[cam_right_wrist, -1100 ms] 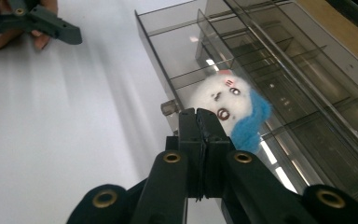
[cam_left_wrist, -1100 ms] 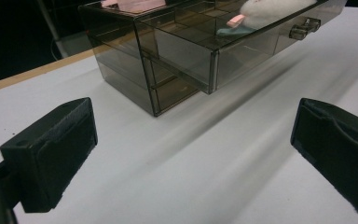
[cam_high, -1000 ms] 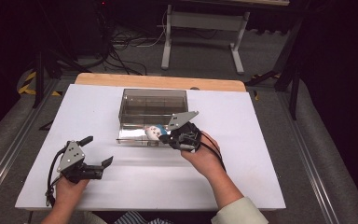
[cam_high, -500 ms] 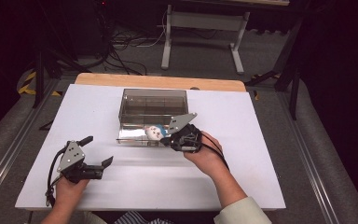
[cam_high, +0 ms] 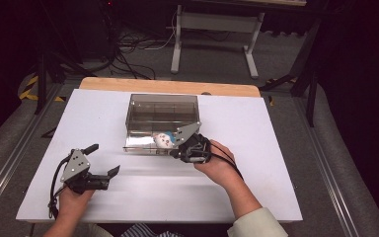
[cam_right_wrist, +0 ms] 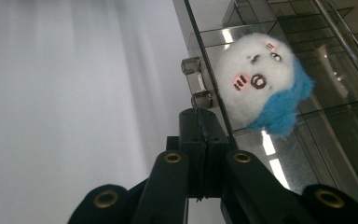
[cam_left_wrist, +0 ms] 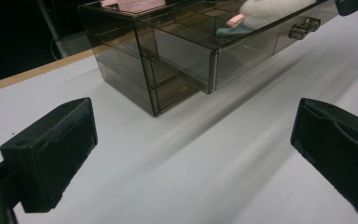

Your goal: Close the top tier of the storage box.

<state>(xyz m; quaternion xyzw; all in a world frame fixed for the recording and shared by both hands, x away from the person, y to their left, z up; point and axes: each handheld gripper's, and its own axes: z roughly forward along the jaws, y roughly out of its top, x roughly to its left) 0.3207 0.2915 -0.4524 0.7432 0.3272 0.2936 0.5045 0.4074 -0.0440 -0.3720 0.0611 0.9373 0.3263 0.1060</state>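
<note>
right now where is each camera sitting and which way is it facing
High view: fixed above the person's side, looking forward and down on the white table; both forearms, left gripper and right gripper show.
Left gripper view: rides the left gripper, low over the table, facing the clear drawer box; its open jaws show.
Right gripper view: rides the right gripper, facing the open drawer; its shut jaws show.
Shared: all three see the plush toy in the drawer.
</note>
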